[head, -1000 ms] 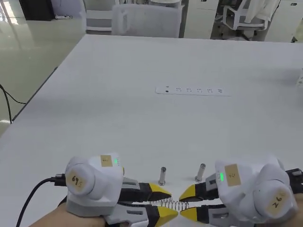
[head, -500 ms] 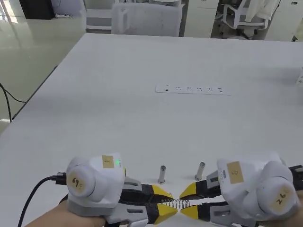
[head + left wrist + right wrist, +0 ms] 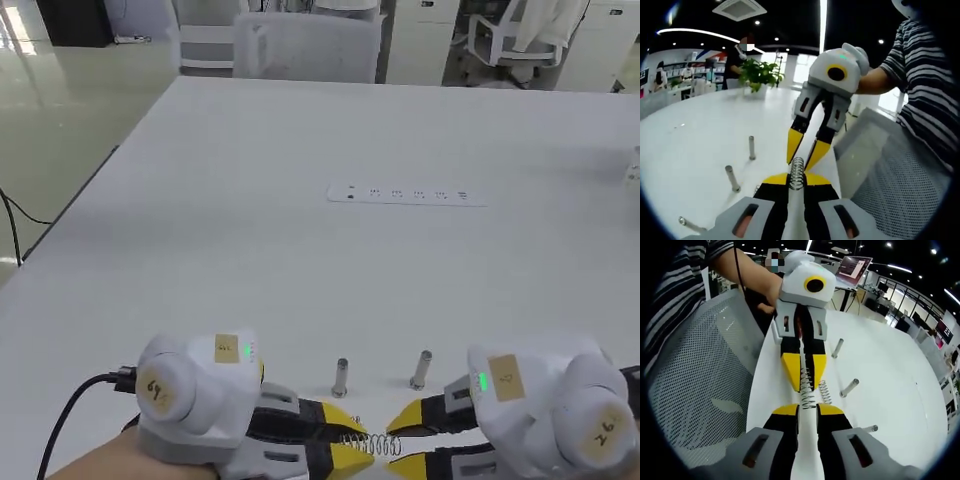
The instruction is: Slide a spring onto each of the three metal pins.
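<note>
**A:** Head view first. Where's the spring (image 3: 370, 443)?

**B:** At the near edge of the surface (image 3: 300, 260), spanning the gap between the left gripper (image 3: 352, 440) and the right gripper (image 3: 402, 442). Two metal pins (image 3: 340, 377) stand upright just behind.

**A:** Left gripper view?

**B:** Its jaws are clenched on the spring. The right gripper's jaws stand apart around the free end.

**A:** Right gripper view?

**B:** Its own jaws are parted, with no visible pinch. A second spring (image 3: 825, 391) lies beside them. I cannot tell if the third pin (image 3: 867, 429) is upright.

**A:** Advice?

**B:** Grip near one end, keep the bore clear, and line it up with a pin before sliding.
</note>
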Motion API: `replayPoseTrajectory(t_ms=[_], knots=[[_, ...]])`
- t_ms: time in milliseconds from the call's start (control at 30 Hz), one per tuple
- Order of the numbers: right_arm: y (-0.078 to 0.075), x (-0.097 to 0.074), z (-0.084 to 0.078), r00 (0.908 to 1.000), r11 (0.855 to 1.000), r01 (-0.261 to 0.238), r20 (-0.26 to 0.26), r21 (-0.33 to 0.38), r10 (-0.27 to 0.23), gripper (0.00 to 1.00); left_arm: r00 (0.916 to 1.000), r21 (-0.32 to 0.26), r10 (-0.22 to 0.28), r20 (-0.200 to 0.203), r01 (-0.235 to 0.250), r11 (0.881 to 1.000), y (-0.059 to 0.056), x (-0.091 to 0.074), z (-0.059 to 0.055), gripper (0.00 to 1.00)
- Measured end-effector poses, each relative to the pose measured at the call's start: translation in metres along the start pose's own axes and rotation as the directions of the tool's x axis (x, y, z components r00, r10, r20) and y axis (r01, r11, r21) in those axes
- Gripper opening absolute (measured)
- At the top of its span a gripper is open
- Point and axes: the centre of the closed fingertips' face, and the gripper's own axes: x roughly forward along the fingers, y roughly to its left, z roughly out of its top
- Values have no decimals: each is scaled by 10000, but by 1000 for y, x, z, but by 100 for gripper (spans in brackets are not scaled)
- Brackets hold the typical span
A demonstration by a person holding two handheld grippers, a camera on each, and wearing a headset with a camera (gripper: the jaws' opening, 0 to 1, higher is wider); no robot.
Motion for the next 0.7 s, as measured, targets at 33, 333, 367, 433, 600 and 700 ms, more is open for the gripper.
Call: replayPoseTrajectory(t_ms=[33,333,367,433,600,700], knots=[[0,0,-1,10000,10000,1,-21,-18,-1,11,10000,23,-2,-24,2,10000,0,0,0,3],[2,1,0,10000,9997,-20,-87,-224,19,8,9998,78,-137,-142,138,9999,-2,2,-1,3],[3,1,-1,9999,9996,-21,-129,-284,18,8,9998,68,-145,-150,146,9999,-3,2,-1,3],[3,1,0,9999,9995,-3,-143,-320,-2,8,9998,5,-127,-174,127,9999,-3,2,-2,3],[3,-3,2,9999,9985,50,-158,-537,-59,7,9998,-4,-87,-161,87,10000,-2,2,-2,3],[2,-7,5,9999,9981,-17,-148,-612,8,7,9995,64,-22,-302,24,10000,-2,2,-5,3]])
